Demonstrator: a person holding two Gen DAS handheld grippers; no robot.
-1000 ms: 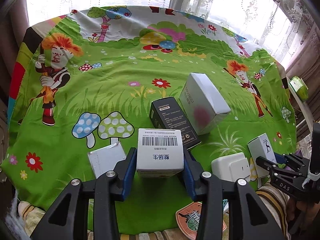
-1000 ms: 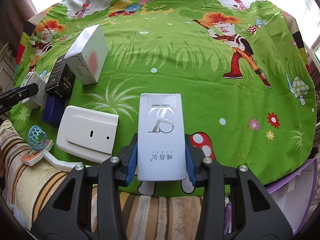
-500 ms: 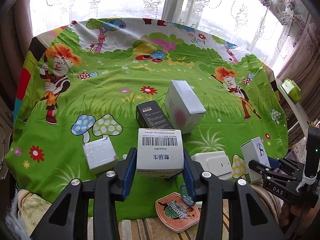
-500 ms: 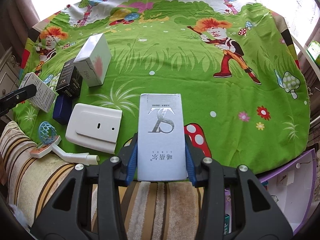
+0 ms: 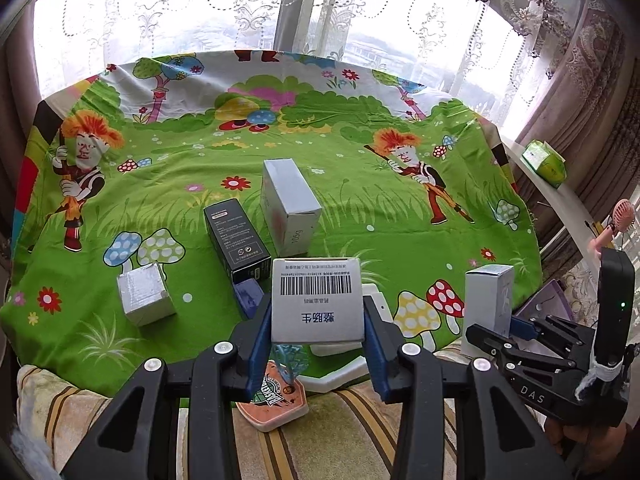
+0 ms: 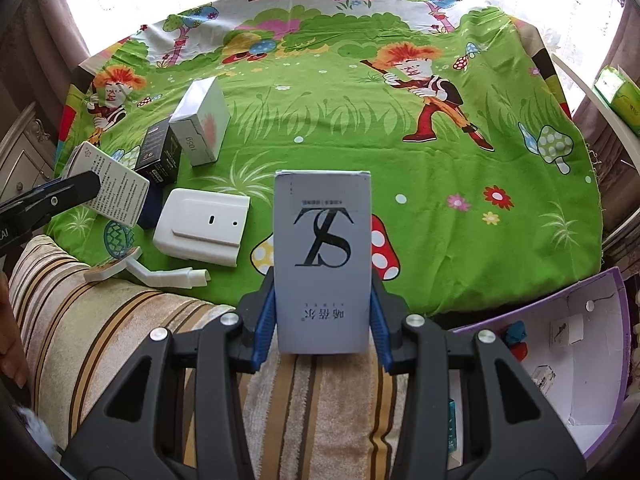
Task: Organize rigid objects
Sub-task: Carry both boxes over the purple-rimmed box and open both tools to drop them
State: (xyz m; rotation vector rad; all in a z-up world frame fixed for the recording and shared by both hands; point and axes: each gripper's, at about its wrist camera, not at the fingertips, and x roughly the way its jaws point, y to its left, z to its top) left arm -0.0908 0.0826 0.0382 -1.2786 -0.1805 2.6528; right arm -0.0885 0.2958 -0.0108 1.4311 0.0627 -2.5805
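Left wrist view: left gripper (image 5: 318,328) angled down toward the bed, both blue pads pressed on the sides of a white barcode box (image 5: 318,300), which sits lifted clear above the green cartoon sheet (image 5: 360,208). Below the box, near the sheet's front edge: an orange basketball-print piece (image 5: 276,396) with a teal mesh part, and a white plastic device (image 5: 372,308) mostly hidden behind the box. On the sheet further out: silver cube box (image 5: 145,298) at left, black box (image 5: 236,236) lying flat, a blue object (image 5: 248,294) touching its near end, tall white box (image 5: 289,204) just right of the black one. At right, the right gripper (image 5: 498,332) enters from the edge, tilted, clamped on a grey-white carton (image 5: 490,300); part of a hand shows at the bottom right corner under it.

Right wrist view: right gripper (image 6: 322,320) pitched steeply down, pads tight on both long sides of the grey-white carton (image 6: 322,260) with a big "TS" logo, held upright off the sheet over the striped blanket (image 6: 120,320) edge. Left gripper tip (image 6: 52,196) pokes in at far left with the barcode box (image 6: 110,188) in its jaws, tilted. White plastic device (image 6: 204,228) lies flat near the sheet edge, black box (image 6: 158,156) and tall white box (image 6: 202,120) behind it, touching. Open purple-edged box (image 6: 580,352) on the floor at lower right, small items inside.
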